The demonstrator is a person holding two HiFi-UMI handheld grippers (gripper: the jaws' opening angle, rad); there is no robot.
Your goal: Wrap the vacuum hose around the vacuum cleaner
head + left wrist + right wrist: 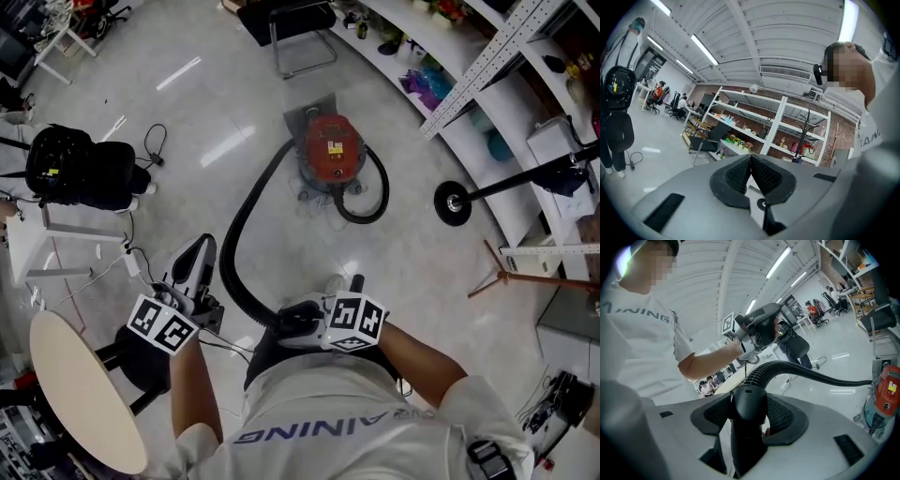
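Underfoot, a pale glossy floor (pixel 187 103) throws back the ceiling lights. White shelving (pixel 487 103) curves along the room from 1 to 4 o'clock in the head view. A black chair (pixel 300 28) stands at 12, a round table (pixel 80 394) sits at 8, and a person carrying a black backpack (pixel 75 169) stands at 10. A black stand (pixel 453 202) with a round foot lies at 3.

The red vacuum cleaner (pixel 330 148) stands on the floor ahead of us at 12 o'clock, just short of the chair. Its black ribbed hose (pixel 234 234) forms a small loop against the machine's 4 o'clock side. From the machine's 9 o'clock side the long run bows out and sweeps back to us at 6, so its long axis runs roughly 12 to 6.

Our right forearm comes in from 4 o'clock, and the right gripper (pixel 292 323) points toward 9. Its jaws are clamped on the smooth cuff (pixel 749 404) at the hose's end, with the ribbed part rising beyond them.

Our left forearm reaches up from 6 to 8 o'clock. The left gripper (pixel 199 253) aims toward 12, clear of the hose and tilted up at shelves and ceiling. Its pads are pressed together with nothing between them.
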